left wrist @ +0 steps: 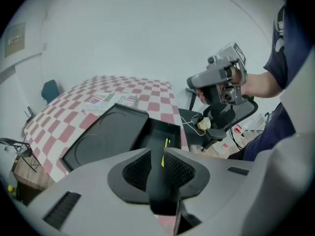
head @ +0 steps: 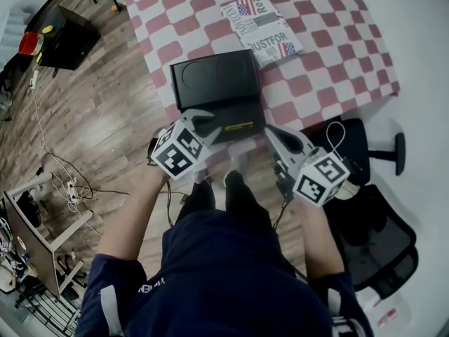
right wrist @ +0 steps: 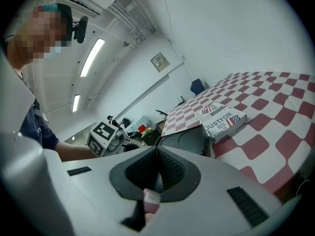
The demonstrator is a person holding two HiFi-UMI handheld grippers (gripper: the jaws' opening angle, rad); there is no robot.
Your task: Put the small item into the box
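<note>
Between the jaws of the left gripper (left wrist: 157, 154) there's a narrow gap with nothing in it, so they're apart and empty. Sighting through that gap you can see the small yellow item (left wrist: 166, 145) lying in the bottom tray of the black box (head: 210, 79), so I'd say the drop is basically done. The right gripper (right wrist: 157, 152) has its jaws pressed together on nothing and hangs off the table's near edge beside the box.

The box sits open, lid laid flat on the checkered table (head: 337, 62), tray right at the near edge (not much margin there). A printed carton (head: 261, 30) lies just past the lid.

For the step in hand, I'd back the left gripper out straight up and away, keeping the jaws apart so they don't catch the item or the tray wall. Nudging that tray could tip it off the edge.
</note>
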